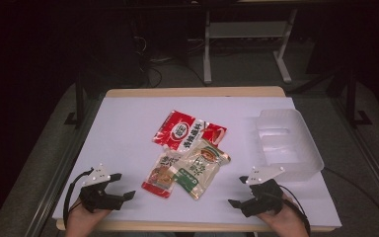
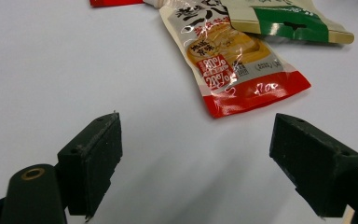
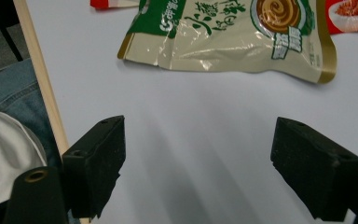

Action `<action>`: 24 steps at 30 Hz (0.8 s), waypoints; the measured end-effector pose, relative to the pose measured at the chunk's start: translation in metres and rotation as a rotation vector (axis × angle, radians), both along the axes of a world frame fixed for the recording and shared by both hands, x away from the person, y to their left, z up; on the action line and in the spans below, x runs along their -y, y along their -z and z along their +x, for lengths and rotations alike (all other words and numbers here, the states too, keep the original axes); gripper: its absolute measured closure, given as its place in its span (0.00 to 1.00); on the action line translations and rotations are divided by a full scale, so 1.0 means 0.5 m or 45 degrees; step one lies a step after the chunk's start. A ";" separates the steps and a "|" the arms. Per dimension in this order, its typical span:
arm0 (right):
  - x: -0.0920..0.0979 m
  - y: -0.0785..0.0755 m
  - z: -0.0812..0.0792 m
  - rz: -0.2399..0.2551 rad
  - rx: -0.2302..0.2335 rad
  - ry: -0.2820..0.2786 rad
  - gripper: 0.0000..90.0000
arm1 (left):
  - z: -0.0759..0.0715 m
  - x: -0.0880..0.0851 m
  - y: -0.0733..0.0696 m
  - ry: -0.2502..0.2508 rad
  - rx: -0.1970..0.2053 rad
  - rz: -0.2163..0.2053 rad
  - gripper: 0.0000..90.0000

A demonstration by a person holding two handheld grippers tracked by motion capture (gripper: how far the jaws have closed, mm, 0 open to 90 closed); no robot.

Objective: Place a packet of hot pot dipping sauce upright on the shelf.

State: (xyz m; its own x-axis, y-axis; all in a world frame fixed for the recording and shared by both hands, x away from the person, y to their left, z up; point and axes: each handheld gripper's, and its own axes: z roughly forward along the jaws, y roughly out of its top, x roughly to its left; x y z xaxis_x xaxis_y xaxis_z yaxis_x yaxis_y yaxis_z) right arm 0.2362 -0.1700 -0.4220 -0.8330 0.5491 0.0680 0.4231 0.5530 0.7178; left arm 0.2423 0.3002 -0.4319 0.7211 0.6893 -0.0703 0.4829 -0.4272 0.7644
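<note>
Three food pouches lie mid-table. A red and white pouch (image 1: 187, 129) is farthest back. A cream and green pouch (image 1: 202, 167) (image 3: 242, 35) overlaps a clear pouch with a red bottom edge (image 1: 162, 174) (image 2: 235, 63). My left gripper (image 1: 121, 186) (image 2: 198, 163) rests near the front left of the table, open and holding nothing, with the red-edged pouch ahead of its jaws. My right gripper (image 1: 238, 191) (image 3: 198, 163) sits at the front right, open and holding nothing, pointing toward the cream and green pouch.
A clear plastic tub (image 1: 287, 143) stands at the right side of the white table top (image 1: 128, 128). The wooden table edge (image 3: 42, 79) and a person's lap show in the right gripper view. Dark floor and desk legs (image 1: 207, 49) lie beyond.
</note>
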 end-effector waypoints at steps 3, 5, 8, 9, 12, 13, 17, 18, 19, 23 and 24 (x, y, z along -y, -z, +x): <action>-0.015 -0.006 0.012 -0.011 -0.006 -0.012 0.18 | -0.001 0.000 0.000 -0.008 -0.004 -0.021 0.18; -0.027 -0.013 0.023 -0.021 -0.008 -0.023 0.18 | -0.002 -0.001 0.000 -0.013 -0.006 -0.029 0.18; -0.041 -0.023 0.034 -0.014 -0.002 -0.032 0.18 | -0.004 -0.002 0.000 -0.010 0.002 -0.021 0.18; -0.046 -0.026 0.039 -0.010 -0.002 -0.035 0.18 | -0.005 -0.003 -0.001 -0.009 0.002 -0.019 0.18; -0.061 -0.035 0.054 -0.007 0.002 -0.039 0.18 | -0.006 -0.004 -0.001 -0.021 0.002 -0.030 0.18; -0.065 -0.038 0.058 -0.007 -0.002 -0.042 0.18 | -0.006 -0.005 -0.002 -0.021 0.004 -0.030 0.18; -0.081 -0.051 0.082 0.007 0.004 -0.043 0.18 | -0.006 -0.005 -0.001 -0.019 0.003 -0.032 0.18; -0.086 -0.054 0.087 0.005 0.007 -0.046 0.18 | -0.006 -0.005 -0.002 -0.012 0.007 -0.027 0.18; -0.091 -0.058 0.092 -0.006 0.012 -0.044 0.18 | -0.006 -0.004 -0.003 -0.011 0.011 -0.027 0.18; -0.109 -0.070 0.114 -0.033 0.017 -0.049 0.18 | -0.006 -0.003 -0.004 -0.010 0.015 -0.035 0.18; -0.114 -0.071 0.123 -0.044 0.008 -0.056 0.18 | -0.006 -0.003 -0.004 -0.010 0.015 -0.035 0.18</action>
